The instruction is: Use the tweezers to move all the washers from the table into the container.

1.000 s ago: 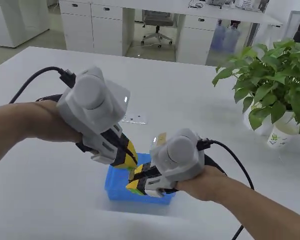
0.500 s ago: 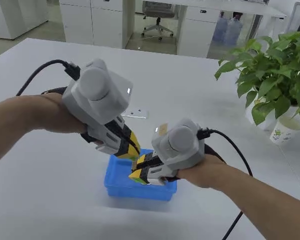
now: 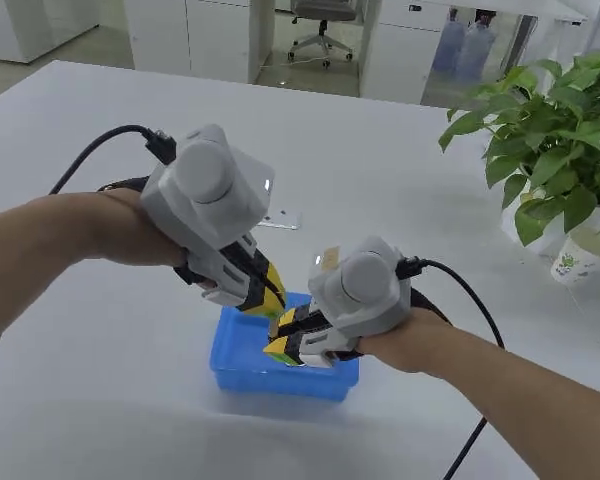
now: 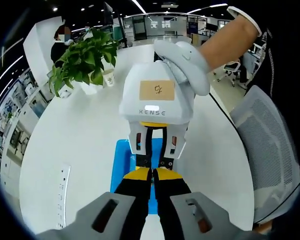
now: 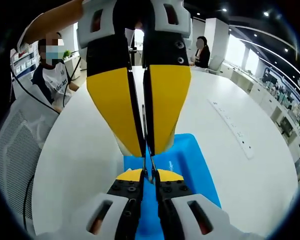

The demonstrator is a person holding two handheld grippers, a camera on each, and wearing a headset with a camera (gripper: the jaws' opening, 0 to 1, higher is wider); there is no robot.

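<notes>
left gripper and right gripper jaws both closed, probably pinching the tweezers over blue container at lower centre; operator should release one side only once other grip's firm

Light was bright and even from ceiling lights at 12 o'clock; soft shadow under the container on the desk, fisheye edges warped hard.

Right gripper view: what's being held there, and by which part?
Thin tweezers, clamped along their shaft between the left gripper's shut yellow jaws; the right gripper seems to pinch their free end.
</notes>
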